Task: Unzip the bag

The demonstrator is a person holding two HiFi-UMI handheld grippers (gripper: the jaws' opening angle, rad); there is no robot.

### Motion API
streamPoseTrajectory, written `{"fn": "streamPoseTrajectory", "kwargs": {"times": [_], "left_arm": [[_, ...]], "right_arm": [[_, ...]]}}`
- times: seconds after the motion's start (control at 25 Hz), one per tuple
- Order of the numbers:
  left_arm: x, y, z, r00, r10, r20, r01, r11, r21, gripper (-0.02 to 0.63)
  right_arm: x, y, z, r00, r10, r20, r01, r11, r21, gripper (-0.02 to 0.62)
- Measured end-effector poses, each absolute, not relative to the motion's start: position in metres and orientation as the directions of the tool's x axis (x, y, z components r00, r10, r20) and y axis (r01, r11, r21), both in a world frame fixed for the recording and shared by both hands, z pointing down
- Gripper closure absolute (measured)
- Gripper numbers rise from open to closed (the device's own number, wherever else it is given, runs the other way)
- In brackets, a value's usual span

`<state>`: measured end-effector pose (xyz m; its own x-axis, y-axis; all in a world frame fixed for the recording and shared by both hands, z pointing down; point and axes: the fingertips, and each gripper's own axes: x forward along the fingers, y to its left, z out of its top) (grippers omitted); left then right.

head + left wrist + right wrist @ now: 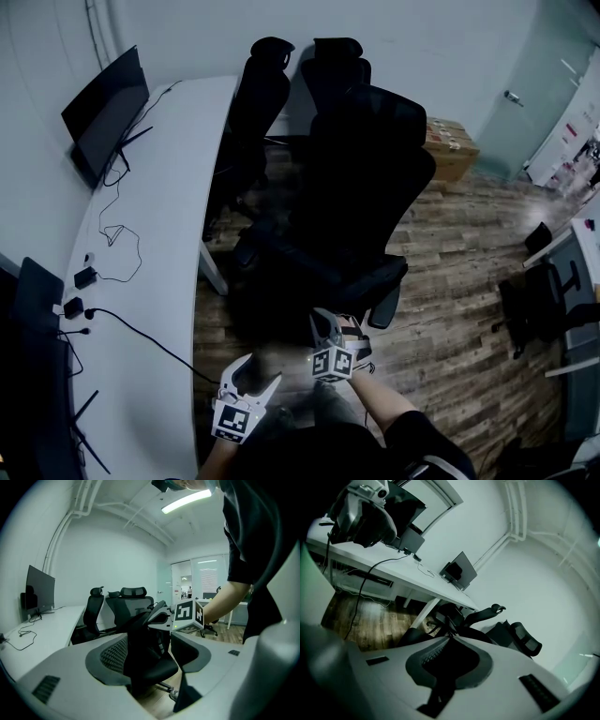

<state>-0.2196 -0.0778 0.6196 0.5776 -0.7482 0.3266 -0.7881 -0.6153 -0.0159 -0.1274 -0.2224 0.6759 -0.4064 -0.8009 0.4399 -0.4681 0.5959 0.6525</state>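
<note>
before you stands a black office chair (361, 187), with two more black chairs (272, 94) behind it, beside the long white desk (159, 216). on that desk you have a dark monitor (105, 112) at the far end, loose cables (120, 239) and small adapters (84, 277). a cardboard box (450, 145) sits on the wood floor (459, 281) beyond the chairs.

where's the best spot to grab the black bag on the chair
Grip the bag by its upper edge, coming from above, beside the right gripper: it seems to stand upright on the chair, so its top is probably the freest part.
</note>
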Motion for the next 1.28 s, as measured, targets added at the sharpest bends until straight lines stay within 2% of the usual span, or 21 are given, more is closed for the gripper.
{"fn": "streamPoseTrajectory", "kwargs": {"times": [0.24,0.6,1.04,1.28], "left_arm": [[-0.204,-0.086,0.624,0.601,-0.724,0.338,-0.759,-0.65,-0.04,0.317],[-0.174,-0.115,0.639,0.635,-0.682,0.363,-0.701,-0.706,-0.101,0.314],[-0.131,-0.183,0.664,0.626,-0.66,0.416,-0.641,-0.739,-0.207,0.278],[-0.102,-0.212,0.688,0.634,-0.616,0.467,-0.561,-0.783,-0.271,0.244]], "right_arm": [[-0.125,-0.211,0.66,-0.47,-0.766,0.438,-0.522,0.642,0.563,0.548],[-0.107,-0.213,0.626,-0.515,-0.758,0.402,-0.678,0.646,0.35,0.549],[-0.098,-0.218,0.619,-0.556,-0.72,0.414,-0.697,0.676,0.238,0.549],[-0.094,-0.222,0.615,-0.572,-0.71,0.411,-0.697,0.685,0.213,0.549]]}}
